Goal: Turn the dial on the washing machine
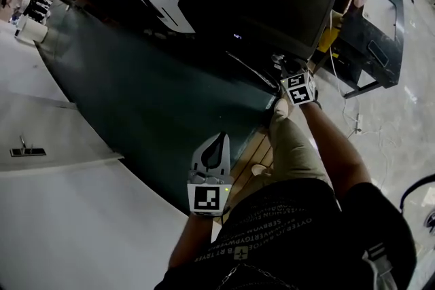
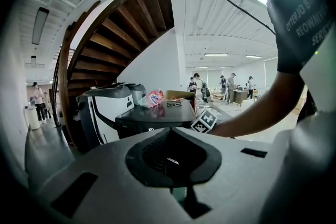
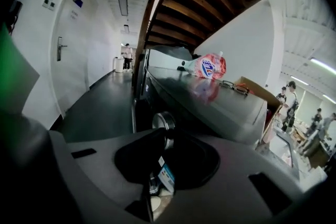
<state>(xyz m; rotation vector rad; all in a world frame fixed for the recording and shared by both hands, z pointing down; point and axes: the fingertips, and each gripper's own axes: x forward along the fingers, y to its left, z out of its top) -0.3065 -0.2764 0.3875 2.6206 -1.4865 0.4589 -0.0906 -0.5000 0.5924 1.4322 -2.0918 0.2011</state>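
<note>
Dial (image 3: 164, 121), a silver round knob, sits on the dark front panel of the washing machine (image 3: 210, 105), near its top edge. Right gripper (image 3: 166, 136) is up against that panel, jaws clenched on the dial's rim with only a narrow slit showing between them. On the machine top are glasses (image 3: 234, 87) and a red-and-white pouch (image 3: 207, 66). Left gripper (image 2: 170, 134) hangs well back from the machine over dark floor, jaws pressed together on nothing.
</note>
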